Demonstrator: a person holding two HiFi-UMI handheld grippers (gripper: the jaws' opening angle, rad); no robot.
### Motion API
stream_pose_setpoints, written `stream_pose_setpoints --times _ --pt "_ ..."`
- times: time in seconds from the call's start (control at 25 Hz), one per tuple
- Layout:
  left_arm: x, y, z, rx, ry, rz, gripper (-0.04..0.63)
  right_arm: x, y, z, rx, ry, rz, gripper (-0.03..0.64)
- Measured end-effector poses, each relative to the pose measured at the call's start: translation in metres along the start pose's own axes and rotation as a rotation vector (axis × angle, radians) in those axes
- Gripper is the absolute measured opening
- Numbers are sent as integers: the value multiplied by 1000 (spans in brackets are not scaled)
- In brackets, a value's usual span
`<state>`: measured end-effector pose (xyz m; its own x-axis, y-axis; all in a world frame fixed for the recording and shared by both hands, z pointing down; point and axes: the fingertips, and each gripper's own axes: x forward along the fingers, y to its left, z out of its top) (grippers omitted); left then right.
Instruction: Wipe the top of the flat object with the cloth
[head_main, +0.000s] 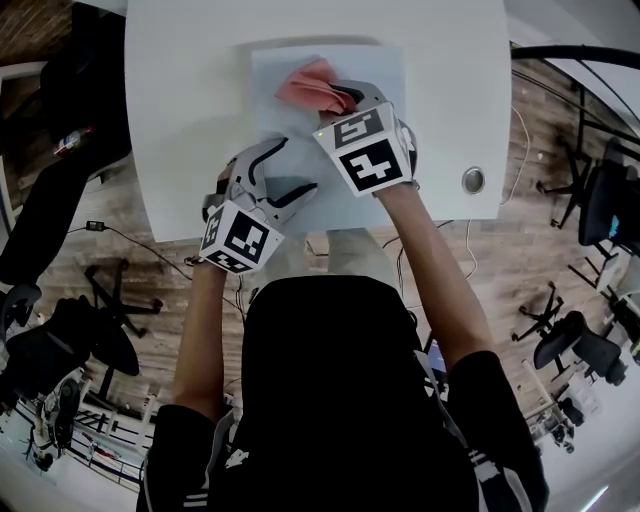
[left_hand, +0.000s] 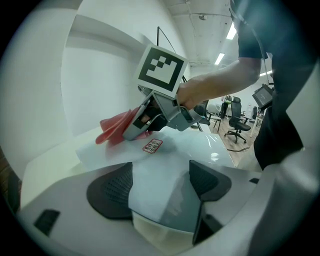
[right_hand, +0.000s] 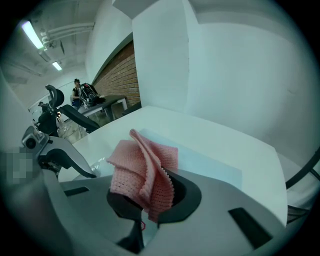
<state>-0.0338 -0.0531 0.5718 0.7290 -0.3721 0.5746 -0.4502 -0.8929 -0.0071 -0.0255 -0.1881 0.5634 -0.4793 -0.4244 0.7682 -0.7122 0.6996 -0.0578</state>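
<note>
Head view: right gripper (head_main: 345, 97) fingers clamped on pink knitted cloth (head_main: 305, 85) — cloth sits on the far part of the flat white translucent sheet (head_main: 385, 65), on white tabletop (head_main: 180, 120). Left gripper (head_main: 285, 172) fingers wide apart — straddling the sheet's near edge.

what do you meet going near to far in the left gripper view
left gripper → pale flat sheet → small red-printed sticker → right gripper clamping the pink knitted cloth
</note>
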Motion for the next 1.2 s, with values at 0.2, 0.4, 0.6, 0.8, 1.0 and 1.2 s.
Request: stream_pose_setpoints --times 0.2,0.4,0.6,0.8,1.0,1.2 --pt "0 0 1 -1 -3 -1 348 -13 -43 -10 64 2 -83 48" --pt "0 -1 0 -5 -5 0 348 -28 -87 -29 142 4 -183 48" --pt "1 0 0 -7 -2 -1 348 -36 -100 -34 201 -10 -200 48" --pt "1 1 2 3 4 7 348 -38 -98 -31 213 -39 -189 48" --pt "-4 2 12 -79 -21 21 347 -51 -87 -25 248 -74 -125 48" --pt "-14 15 57 -91 -92 23 347 -71 -82 -14 251 -114 -107 48"
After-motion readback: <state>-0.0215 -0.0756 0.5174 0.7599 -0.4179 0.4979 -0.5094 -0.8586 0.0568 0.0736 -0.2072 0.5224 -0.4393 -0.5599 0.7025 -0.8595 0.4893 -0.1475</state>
